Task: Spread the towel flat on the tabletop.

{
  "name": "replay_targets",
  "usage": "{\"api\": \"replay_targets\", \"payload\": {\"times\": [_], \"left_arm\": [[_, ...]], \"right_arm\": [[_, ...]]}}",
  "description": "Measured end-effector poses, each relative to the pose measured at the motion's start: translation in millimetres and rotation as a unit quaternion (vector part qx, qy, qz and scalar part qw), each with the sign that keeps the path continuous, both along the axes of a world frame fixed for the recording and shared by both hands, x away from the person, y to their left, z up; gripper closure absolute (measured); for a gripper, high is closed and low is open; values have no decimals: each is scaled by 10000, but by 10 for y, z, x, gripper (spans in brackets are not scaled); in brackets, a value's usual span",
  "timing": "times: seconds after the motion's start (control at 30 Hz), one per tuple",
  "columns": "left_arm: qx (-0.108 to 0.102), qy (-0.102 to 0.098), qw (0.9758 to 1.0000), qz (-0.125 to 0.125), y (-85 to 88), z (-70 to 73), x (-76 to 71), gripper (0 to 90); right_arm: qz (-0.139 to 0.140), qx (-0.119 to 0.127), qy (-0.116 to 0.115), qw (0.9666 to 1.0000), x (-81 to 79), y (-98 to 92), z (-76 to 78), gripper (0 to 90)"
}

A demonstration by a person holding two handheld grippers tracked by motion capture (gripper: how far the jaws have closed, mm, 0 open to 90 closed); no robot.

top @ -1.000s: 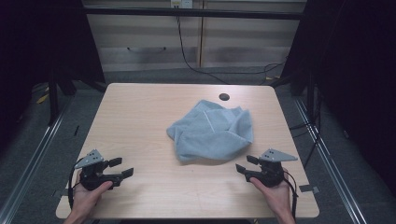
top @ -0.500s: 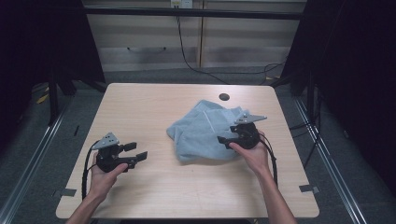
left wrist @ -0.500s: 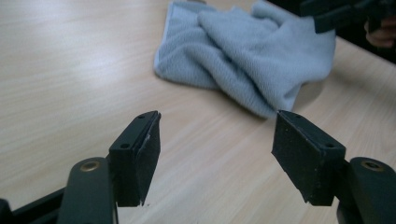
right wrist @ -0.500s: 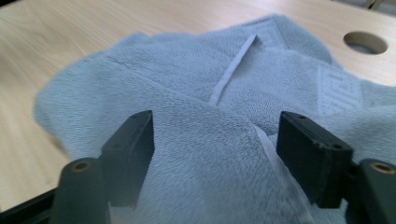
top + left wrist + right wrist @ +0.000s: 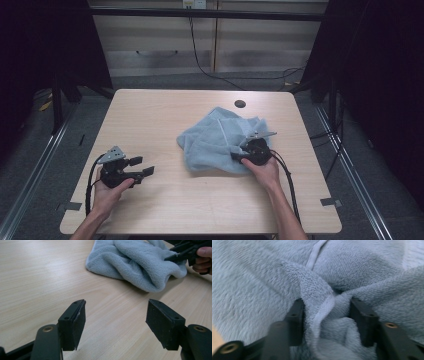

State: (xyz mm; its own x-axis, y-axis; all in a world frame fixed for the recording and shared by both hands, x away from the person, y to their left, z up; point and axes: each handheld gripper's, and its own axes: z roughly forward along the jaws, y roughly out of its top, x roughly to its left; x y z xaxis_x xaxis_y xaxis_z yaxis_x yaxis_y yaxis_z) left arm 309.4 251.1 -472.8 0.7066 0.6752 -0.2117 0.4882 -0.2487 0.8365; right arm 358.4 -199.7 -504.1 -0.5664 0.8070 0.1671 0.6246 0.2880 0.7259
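Observation:
A crumpled light-blue towel (image 5: 215,137) lies on the right half of the wooden table (image 5: 150,115). My right gripper (image 5: 239,153) rests at the towel's near right edge, pointing left into it. In the right gripper view a raised fold with a hem (image 5: 319,312) sits between the jaws of the right gripper (image 5: 325,315), which have just been closing; the pads do not clamp it. My left gripper (image 5: 142,166) hovers open over bare wood at the front left, nothing between its jaws (image 5: 116,325). It faces the towel (image 5: 135,262) and the other gripper (image 5: 180,252).
A small round dark hole (image 5: 240,104) sits in the table near its far edge, behind the towel. Cables trail from both grippers toward the front edge. Dark floor and metal frame rails surround the table.
My right gripper travelled from the front right corner forward and left onto the towel, and its jaws narrowed around a fold. The left gripper shifted slightly forward and right.

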Motion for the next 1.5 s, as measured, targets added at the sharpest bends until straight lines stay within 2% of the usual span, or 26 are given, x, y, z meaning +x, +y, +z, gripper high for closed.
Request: {"api": "replay_targets", "payload": {"times": [0.03, 0.07, 0.13, 0.17, 0.27, 0.4, 0.53, 0.67, 0.77, 0.83, 0.87, 0.9, 0.93, 0.97, 1.03, 1.07, 1.17, 1.27, 1.37, 1.5], "left_arm": [[5, -1, 10000, 19, -5, -3, 2, 319], [17, 4, 10000, -1, -6, -5, 5, 320], [29, 3, 10000, 20, -3, -8, 12, 320], [35, 12, 10000, 24, 0, -9, 15, 320], [64, 29, 10000, 52, 17, -10, 25, 321], [15, 57, 9999, 98, 40, -18, 39, 320], [81, 120, 9999, 58, 42, -51, 42, 314], [255, 235, 9992, -205, -51, -144, 20, 301], [518, 361, 9967, -507, -204, -233, -4, 310], [818, 461, 9936, -623, -297, -287, -14, 326], [923, 375, 9929, -654, -332, -307, -29, 374], [1015, 296, 9922, -657, -357, -303, -48, 513], [984, 308, 9919, -738, -370, -297, -54, 633], [1001, 334, 9910, -822, -380, -291, -62, 633], [1074, 306, 9898, -883, -398, -272, -74, 745], [1032, 326, 9902, -885, -394, -267, -75, 791], [898, 387, 9913, -880, -353, -261, -80, 824], [792, 443, 9918, -900, -324, -228, -112, 828], [680, 500, 9912, -1019, -332, -193, -190, 829], [681, 536, 9897, -1142, -350, -165, -304, 830]], "right_arm": [[84, -23, 15, 10000, -27, 17, 3, 550], [285, -63, 26, 9996, -119, 107, 12, 593], [357, -79, 6, 9993, -148, 136, 12, 606], [489, 10, -16, 9988, -226, 210, -1, 624], [632, 76, -18, 9980, -298, 278, -8, 630], [1079, 154, 0, 9940, -478, 445, -11, 634], [1406, 175, 7, 9899, -649, 555, -6, 634], [1641, 193, -1, 9863, -863, 618, -2, 632], [1682, 202, -8, 9855, -978, 611, 6, 623], [1657, 256, -38, 9858, -991, 593, -5, 618], [1611, 322, -21, 9864, -1002, 577, -11, 605], [1550, 313, -57, 9874, -1013, 552, -4, 589], [1516, 281, -100, 9880, -1015, 539, 5, 586], [1516, 281, -100, 9880, -1015, 539, 5, 586], [1452, 161, -209, 9890, -1029, 506, 40, 609], [1410, 149, -269, 9895, -1042, 481, 70, 622], [1260, 157, -442, 9909, -1084, 373, 166, 676], [1182, 181, -488, 9916, -1119, 303, 204, 693], [987, 262, -514, 9934, -1197, 175, 231, 689], [784, 287, -501, 9952, -1320, 9, 240, 681]]}}
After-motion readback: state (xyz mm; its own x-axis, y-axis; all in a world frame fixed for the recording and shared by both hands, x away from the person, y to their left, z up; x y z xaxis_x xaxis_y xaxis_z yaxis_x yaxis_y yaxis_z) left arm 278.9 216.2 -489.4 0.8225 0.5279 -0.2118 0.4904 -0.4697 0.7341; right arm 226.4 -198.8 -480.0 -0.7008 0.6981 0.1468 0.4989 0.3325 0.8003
